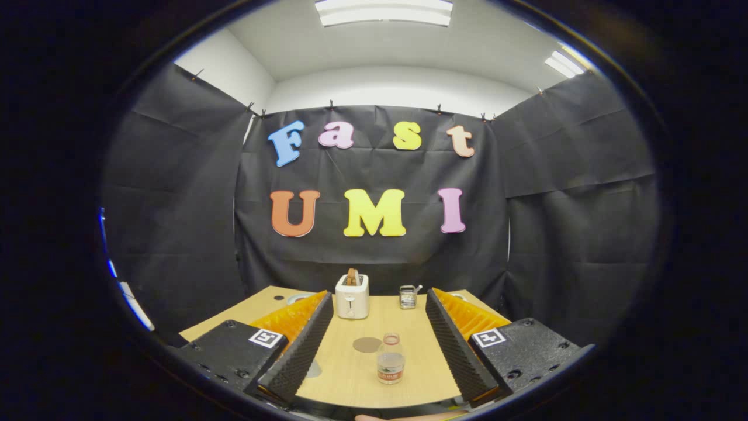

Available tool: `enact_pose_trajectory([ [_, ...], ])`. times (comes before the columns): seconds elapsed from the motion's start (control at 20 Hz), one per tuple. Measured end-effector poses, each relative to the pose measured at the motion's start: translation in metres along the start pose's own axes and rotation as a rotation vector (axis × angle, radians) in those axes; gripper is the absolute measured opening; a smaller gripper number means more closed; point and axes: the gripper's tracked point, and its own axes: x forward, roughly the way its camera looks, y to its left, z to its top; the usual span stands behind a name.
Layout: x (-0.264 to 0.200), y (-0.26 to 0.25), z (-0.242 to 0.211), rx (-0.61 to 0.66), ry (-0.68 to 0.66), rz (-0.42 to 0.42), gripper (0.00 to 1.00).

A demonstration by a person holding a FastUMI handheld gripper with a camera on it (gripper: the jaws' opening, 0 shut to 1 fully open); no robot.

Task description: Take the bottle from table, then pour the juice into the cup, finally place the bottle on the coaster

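Bottle first: the small clear plastic bottle with a pale cap and a reddish label band (390,359) stands upright on the light wooden table (350,380), in the gap between the two fingers of the gripper (378,336) and a little nearer to the right one. It touches neither finger. Its long axis is vertical, so the fingers stand on its two sides.

The fingers are spread wide and hold nothing. The space between them is much bigger than the body of the bottle.

The flat round brown coaster (367,344) lies on the table just beside the bottle, to its left and slightly beyond it. Farther back, near the black cloth wall, stands a white toaster with a slice of bread in its slot (352,296), and to the right of it a small metal-looking container with a handle (408,296), which may be the cup; I cannot tell this for sure.

In my judgement the taking step is not yet done. The coming move needs a small shift to the right to centre the bottle, then closing on its body.
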Motion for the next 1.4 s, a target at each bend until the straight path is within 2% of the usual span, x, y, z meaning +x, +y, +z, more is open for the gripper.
enact_pose_trajectory([
  [0.8,0.022,-0.023,-0.053,-0.007,-0.005,-0.030,1.00],
  [1.15,0.043,-0.036,-0.098,-0.022,0.021,-0.057,1.00],
  [1.4,0.061,-0.041,-0.134,0.014,0.043,-0.043,1.00],
])
